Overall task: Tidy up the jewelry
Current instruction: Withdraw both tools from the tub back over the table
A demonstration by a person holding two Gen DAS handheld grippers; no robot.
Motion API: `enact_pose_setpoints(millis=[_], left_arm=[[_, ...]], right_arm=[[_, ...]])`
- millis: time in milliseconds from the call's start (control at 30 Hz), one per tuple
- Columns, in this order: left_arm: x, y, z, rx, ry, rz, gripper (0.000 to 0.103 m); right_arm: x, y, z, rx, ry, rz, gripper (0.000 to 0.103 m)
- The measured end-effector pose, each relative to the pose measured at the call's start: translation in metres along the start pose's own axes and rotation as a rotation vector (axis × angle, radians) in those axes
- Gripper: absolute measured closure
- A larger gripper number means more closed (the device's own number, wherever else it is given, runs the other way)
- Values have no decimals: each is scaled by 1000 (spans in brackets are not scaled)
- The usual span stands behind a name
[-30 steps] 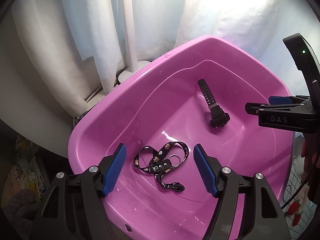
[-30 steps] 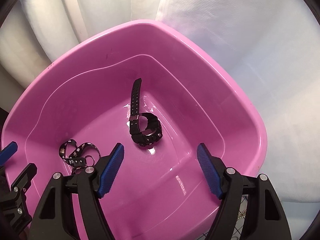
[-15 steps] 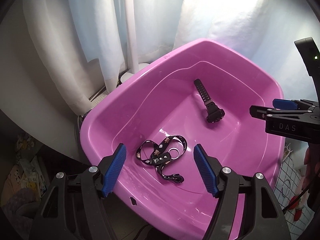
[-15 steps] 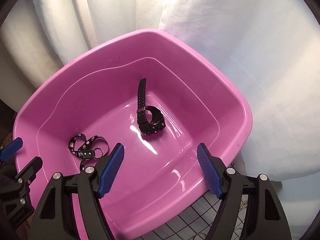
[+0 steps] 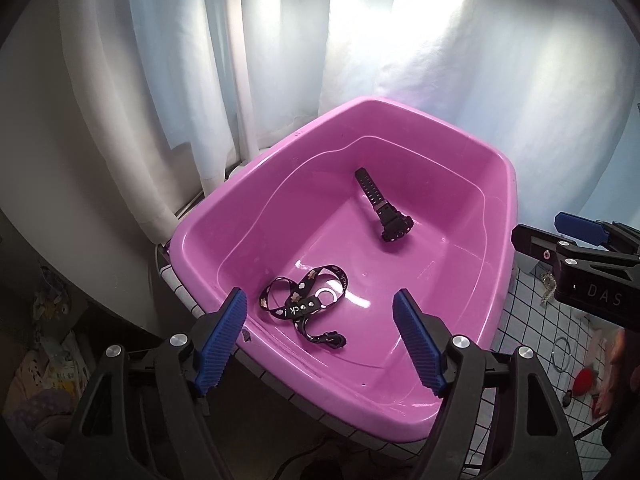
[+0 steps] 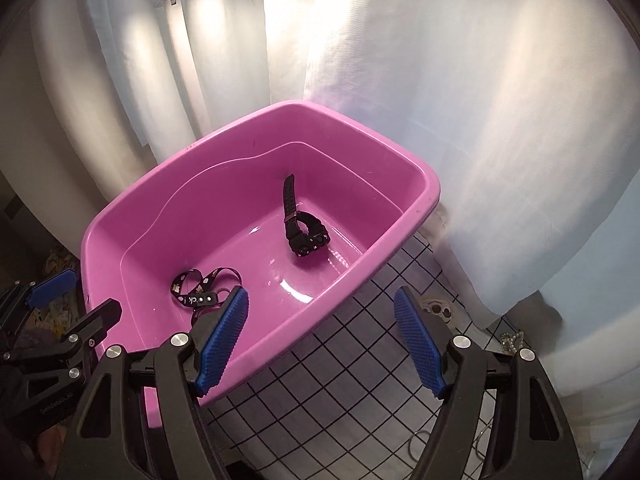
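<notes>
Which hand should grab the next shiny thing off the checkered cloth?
Right, probably. The right tool hangs open over the checkered cloth, near a metal trinket, while the left tool faces into the pink tub.

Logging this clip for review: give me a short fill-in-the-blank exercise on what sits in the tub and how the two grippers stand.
1. The black watch and the patterned lanyard both lie inside the ____ tub.
2. Both the left gripper and the right gripper have their fingers ____.
3. The tub stands on a white surface marked with a black ____.

Missing words: pink; open; grid
</notes>
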State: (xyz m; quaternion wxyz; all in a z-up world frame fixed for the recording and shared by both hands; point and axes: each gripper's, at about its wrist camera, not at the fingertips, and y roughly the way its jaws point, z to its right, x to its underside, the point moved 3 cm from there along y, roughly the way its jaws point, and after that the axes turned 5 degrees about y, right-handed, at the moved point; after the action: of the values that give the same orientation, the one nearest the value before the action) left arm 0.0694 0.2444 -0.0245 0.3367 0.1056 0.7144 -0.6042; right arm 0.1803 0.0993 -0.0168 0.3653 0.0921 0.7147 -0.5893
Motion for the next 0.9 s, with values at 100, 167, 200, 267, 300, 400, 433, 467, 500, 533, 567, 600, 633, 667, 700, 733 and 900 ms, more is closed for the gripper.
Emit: enact_pose_setpoints(millis=[100, 167, 200, 267, 300, 400, 433, 467, 500, 533, 567, 600, 633, 667, 700, 733, 900], left_arm=[[3, -12, 11, 15, 29, 26, 28], [7, -20, 20, 32, 49, 41, 27], [10, -24, 25, 44, 59, 48, 27], [15, -32, 37, 76, 79, 63, 26], [18, -36, 44, 90, 90, 71, 24], [26, -45, 65, 135, 126, 89, 24], [29, -47, 71, 152, 136, 93, 23], [32, -50, 78, 167, 144, 99, 23], [35, -52, 86, 181, 153, 104, 23], [39, -54, 92, 195, 161, 108, 22], [42, -57, 100, 206, 169, 111, 22], [46, -58, 106, 218, 175, 112, 21], [50, -59, 113, 232, 181, 110, 20], [54, -60, 120, 245, 188, 109, 20], [58, -60, 127, 255, 195, 107, 18], [62, -60, 135, 265, 205, 105, 18], [86, -53, 174, 303, 258, 77, 16]], right_arm=[[21, -25, 16, 4, 52, 38, 31], [39, -40, 29, 5, 95, 55, 31], [50, -48, 37, 11, 118, 62, 31], [70, -63, 51, 22, 163, 82, 31], [82, -70, 56, 29, 185, 91, 31], [123, -93, 76, 71, 257, 111, 31], [138, -99, 84, 81, 286, 114, 31], [154, -105, 91, 94, 313, 114, 31], [170, -112, 99, 116, 338, 114, 31], [186, -119, 107, 142, 362, 116, 31], [203, -126, 115, 166, 390, 118, 31], [220, -133, 123, 188, 420, 119, 31], [235, -140, 134, 206, 451, 120, 31], [251, -147, 143, 224, 483, 122, 31], [264, -154, 152, 243, 515, 124, 31], [278, -161, 162, 262, 547, 129, 31], [337, -191, 199, 345, 671, 155, 31]])
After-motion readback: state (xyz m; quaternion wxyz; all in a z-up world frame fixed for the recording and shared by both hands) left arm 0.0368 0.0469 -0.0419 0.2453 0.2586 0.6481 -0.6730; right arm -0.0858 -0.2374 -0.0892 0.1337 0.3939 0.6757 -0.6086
